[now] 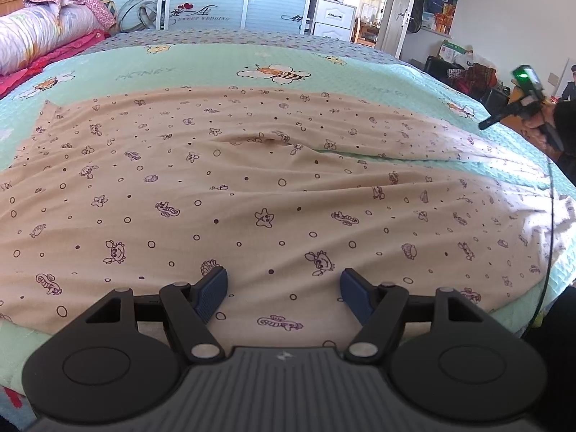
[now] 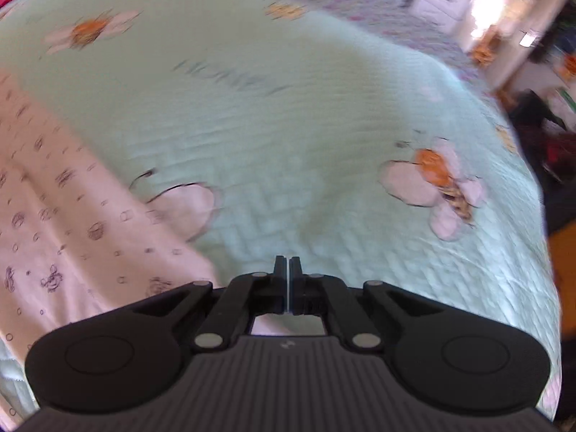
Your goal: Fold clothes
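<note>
Over the near hem of the cloth, the left gripper [image 1: 284, 291] hangs with its blue pads [image 1: 212, 289] spread wide, released, nothing between them. Just beyond, the peach garment [image 1: 252, 187] with its printed crabs and starfish lies spread across the green bee-print bedspread [image 1: 223, 61], mostly flat, one ridge of creases running toward the far right edge. Off to that side, the right gripper [image 2: 288, 270] is clenched, jaws pressed together with only a sliver between them; whether a thin bit of fabric is pinched there, I cannot tell. Its view is smeared with motion blur, the garment's edge at its left, bare quilt ahead. Looks like the set-up stage: cloth laid out, no fold visible yet. Next call, I'd judge, is for the left to drop onto the near hem and pinch, the right finding a matching edge. Left tool is level and low, pointing across the bed; right is held higher near the bed's side, angled downward.
</note>
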A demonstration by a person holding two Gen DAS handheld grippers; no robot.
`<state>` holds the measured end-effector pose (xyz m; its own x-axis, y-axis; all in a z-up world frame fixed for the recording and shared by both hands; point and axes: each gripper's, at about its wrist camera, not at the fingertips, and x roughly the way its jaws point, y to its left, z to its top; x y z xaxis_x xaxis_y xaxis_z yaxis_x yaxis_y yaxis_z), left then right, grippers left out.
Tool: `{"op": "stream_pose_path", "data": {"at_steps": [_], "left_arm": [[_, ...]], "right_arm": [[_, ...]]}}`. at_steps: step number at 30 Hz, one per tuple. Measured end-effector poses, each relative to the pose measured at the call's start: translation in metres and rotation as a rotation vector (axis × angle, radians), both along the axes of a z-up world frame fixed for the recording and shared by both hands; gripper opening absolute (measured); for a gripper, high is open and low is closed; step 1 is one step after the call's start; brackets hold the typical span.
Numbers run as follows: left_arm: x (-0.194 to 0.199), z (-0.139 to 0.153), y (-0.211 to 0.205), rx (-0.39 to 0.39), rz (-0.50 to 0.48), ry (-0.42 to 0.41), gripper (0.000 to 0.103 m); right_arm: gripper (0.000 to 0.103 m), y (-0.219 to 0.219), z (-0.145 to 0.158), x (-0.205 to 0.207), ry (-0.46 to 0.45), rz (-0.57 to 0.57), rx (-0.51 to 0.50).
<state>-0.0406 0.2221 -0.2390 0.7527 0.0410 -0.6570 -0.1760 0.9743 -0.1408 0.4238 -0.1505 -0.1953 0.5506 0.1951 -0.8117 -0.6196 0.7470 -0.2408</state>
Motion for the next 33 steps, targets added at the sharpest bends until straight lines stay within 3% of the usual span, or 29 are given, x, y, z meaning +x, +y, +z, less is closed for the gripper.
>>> {"op": "stream_pose_path", "data": {"at_steps": [1, 3, 7, 10, 11, 12, 13, 16, 17, 20, 23, 27, 30, 33], "left_arm": [[0.000, 0.000, 0.000, 0.001, 0.001, 0.000, 0.072], [0.000, 0.001, -0.001, 0.002, 0.003, 0.001, 0.072], [0.000, 0.000, -0.004, 0.016, 0.007, 0.006, 0.072], [0.003, 0.001, -0.007, 0.032, 0.014, 0.020, 0.072], [0.004, 0.001, -0.008, 0.035, 0.017, 0.026, 0.072], [0.005, 0.002, -0.009, 0.039, 0.021, 0.032, 0.072], [0.006, 0.002, -0.009, 0.043, 0.024, 0.038, 0.072], [0.007, 0.004, -0.011, 0.050, 0.028, 0.049, 0.072], [0.008, 0.004, -0.011, 0.051, 0.030, 0.050, 0.072], [0.008, 0.004, -0.012, 0.053, 0.033, 0.054, 0.072], [0.009, 0.004, -0.012, 0.051, 0.037, 0.054, 0.072], [0.008, 0.010, -0.011, 0.039, 0.045, 0.049, 0.072], [0.007, 0.016, -0.012, 0.037, 0.052, 0.038, 0.072], [0.009, 0.021, -0.015, 0.044, 0.052, 0.036, 0.072]], "right_arm": [[0.010, -0.009, 0.003, -0.004, 0.001, -0.006, 0.011], [0.027, -0.028, 0.005, -0.014, -0.002, -0.023, 0.019], [0.031, -0.058, 0.000, -0.026, 0.050, -0.030, 0.058], [0.040, -0.063, -0.016, -0.018, 0.034, -0.048, -0.034], [0.039, -0.064, -0.022, -0.014, 0.047, -0.053, -0.048], [0.031, -0.067, -0.026, -0.008, 0.061, -0.058, -0.041], [0.002, -0.071, -0.026, -0.001, 0.059, -0.081, -0.034], [0.001, -0.090, -0.020, 0.017, -0.055, -0.239, -0.064], [0.002, -0.100, -0.014, 0.013, -0.065, -0.267, -0.030], [0.012, -0.130, 0.002, -0.002, -0.087, -0.336, 0.082], [0.032, -0.147, 0.011, -0.044, -0.055, -0.254, 0.175], [0.035, -0.169, 0.008, -0.077, -0.041, -0.272, 0.190], [0.039, -0.191, 0.002, -0.078, -0.046, -0.369, 0.185], [0.052, -0.223, -0.001, -0.069, -0.066, -0.500, 0.209]]}}
